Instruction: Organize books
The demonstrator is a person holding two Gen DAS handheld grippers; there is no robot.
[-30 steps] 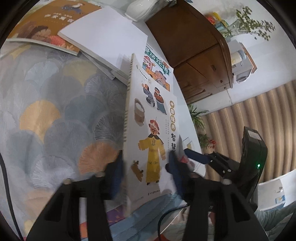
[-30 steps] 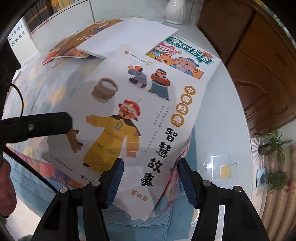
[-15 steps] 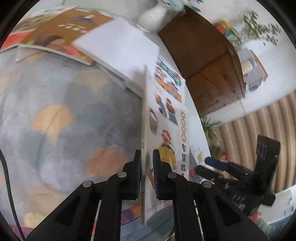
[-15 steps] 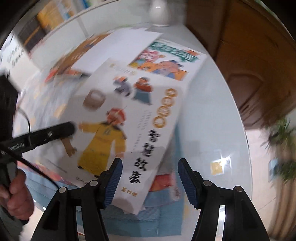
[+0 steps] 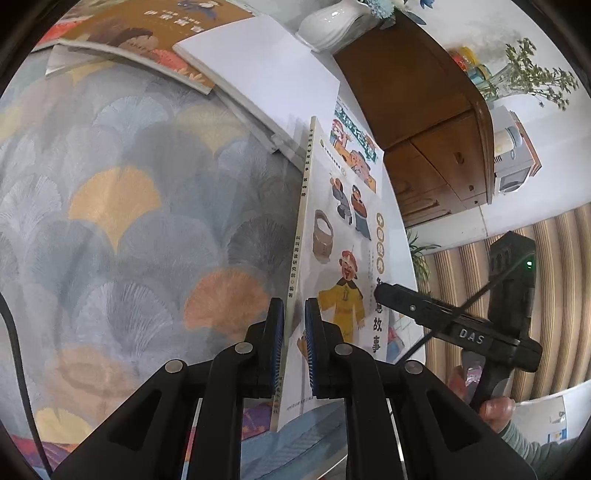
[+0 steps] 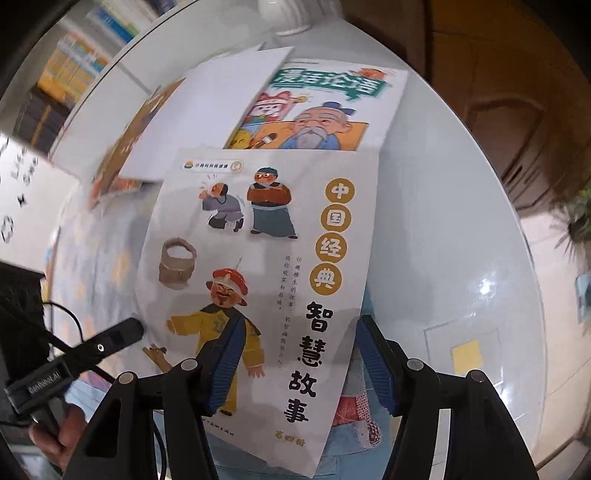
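left gripper: blue pads closed on the spine edge of the white book, low centre of the left wrist view. the book stands on edge, lifted off the cloth, spine toward the camera, cover facing right of frame. in the right wrist view one black finger of this gripper touches the left edge of the cover, lower left of frame, with a hand on the handle below it.

right gripper: jaws apart, pads not pressing anything. the left pad lies over the yellow-robed figure on the cover; the right pad sits just outside the book's right edge. whether either pad touches the cover cannot be told. in the left wrist view this gripper shows at right of frame, tip at the cover, with a hand and a green sleeve below.

other books, upper part of both views:
- comic book with a green title band, lying flat, partly under the far end of the white book.
- blank white book, overlapping the comic book's left side.
- brown book, upper left, partly under the blank one.

surroundings: patterned cloth with fan shapes fills the left of the left wrist view. white round table to the right. white vase at top centre. brown cabinet at upper right.
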